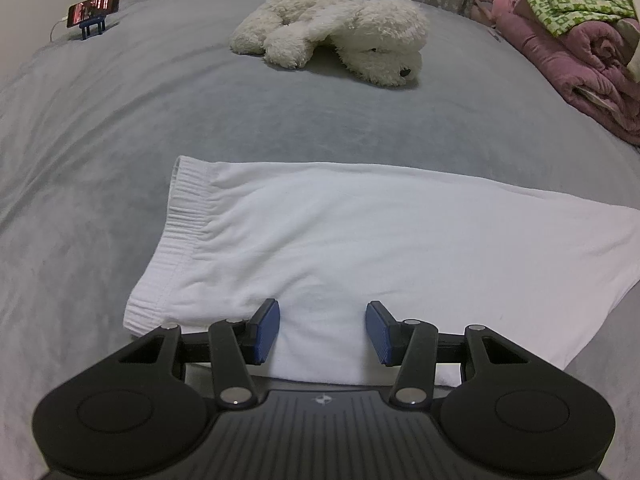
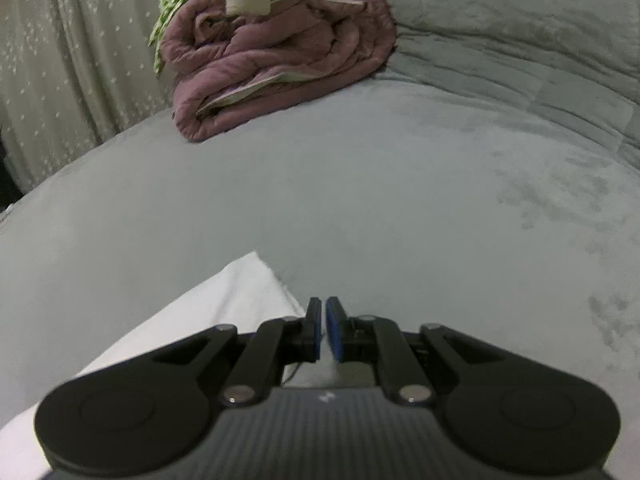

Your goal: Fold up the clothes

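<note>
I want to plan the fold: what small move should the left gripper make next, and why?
Probably close the left gripper on the near edge of the white shorts: its jaws stand open over flat cloth, holding nothing, while the right gripper is nearly shut at the shorts' corner.

Bed: I see a grey blanket (image 1: 120, 140).
Under my jaws: white shorts (image 1: 360, 240).
Far ahead: plush dog (image 1: 340, 32).
Far left: phone (image 1: 94, 8).
Far right: pink quilt (image 1: 560, 52).

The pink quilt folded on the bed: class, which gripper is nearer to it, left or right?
Right. The right gripper faces the pink quilt straight ahead across the grey bedsheet. The left gripper sits over the white garment, with the quilt far off to its right.
</note>
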The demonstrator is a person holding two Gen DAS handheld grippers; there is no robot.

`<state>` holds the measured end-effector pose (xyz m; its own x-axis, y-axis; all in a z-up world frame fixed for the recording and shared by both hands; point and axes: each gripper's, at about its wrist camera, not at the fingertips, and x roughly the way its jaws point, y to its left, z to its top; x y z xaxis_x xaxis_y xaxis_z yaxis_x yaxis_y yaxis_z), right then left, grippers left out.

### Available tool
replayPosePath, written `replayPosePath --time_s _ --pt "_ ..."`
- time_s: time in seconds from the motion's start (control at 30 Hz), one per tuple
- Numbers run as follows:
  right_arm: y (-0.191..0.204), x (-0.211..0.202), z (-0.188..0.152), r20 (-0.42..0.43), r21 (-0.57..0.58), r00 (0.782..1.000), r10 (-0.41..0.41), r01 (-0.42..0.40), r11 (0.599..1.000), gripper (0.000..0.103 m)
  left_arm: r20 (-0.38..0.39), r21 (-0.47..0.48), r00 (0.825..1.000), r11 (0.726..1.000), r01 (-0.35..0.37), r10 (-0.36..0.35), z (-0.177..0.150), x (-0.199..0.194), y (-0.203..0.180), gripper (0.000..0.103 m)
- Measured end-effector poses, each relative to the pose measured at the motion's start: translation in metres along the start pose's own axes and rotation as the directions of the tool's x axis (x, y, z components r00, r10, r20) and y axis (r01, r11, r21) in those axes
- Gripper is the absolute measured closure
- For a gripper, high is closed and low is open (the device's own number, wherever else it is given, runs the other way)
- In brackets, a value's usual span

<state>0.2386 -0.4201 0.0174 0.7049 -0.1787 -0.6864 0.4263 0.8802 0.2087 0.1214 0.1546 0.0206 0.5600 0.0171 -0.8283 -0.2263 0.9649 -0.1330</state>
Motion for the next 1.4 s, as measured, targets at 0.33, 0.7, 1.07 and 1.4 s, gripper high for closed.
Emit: replayPosePath --time_s 0.33,0.7,1.07,1.4 --pt "-0.013 -0.010 -0.008 -0.002 0.169 0.994 0.109 -0.107 0.980 0.063 0.000 0.000 1.000 1.000 -0.001 0.001 0.000 0.000 0.000 0.056" --pt "0.016 -0.008 -0.009 0.020 0.011 0.998 -0.067 0.067 0.998 0.096 -0.001 -0.005 1.000 1.000 0.004 -0.004 0.001 -0.001 0.001 0.056" --pt "-0.004 -0.001 -0.008 -0.033 0.149 0.999 0.043 -0.037 0.988 0.063 -0.003 -0.018 1.000 1.000 0.014 -0.014 0.000 -0.001 0.002 0.056" --pt "-0.011 0.008 -0.006 -0.054 0.220 0.994 0.098 -0.084 0.972 0.048 -0.002 -0.019 1.000 1.000 0.014 -0.014 0.001 0.000 0.004 0.056"
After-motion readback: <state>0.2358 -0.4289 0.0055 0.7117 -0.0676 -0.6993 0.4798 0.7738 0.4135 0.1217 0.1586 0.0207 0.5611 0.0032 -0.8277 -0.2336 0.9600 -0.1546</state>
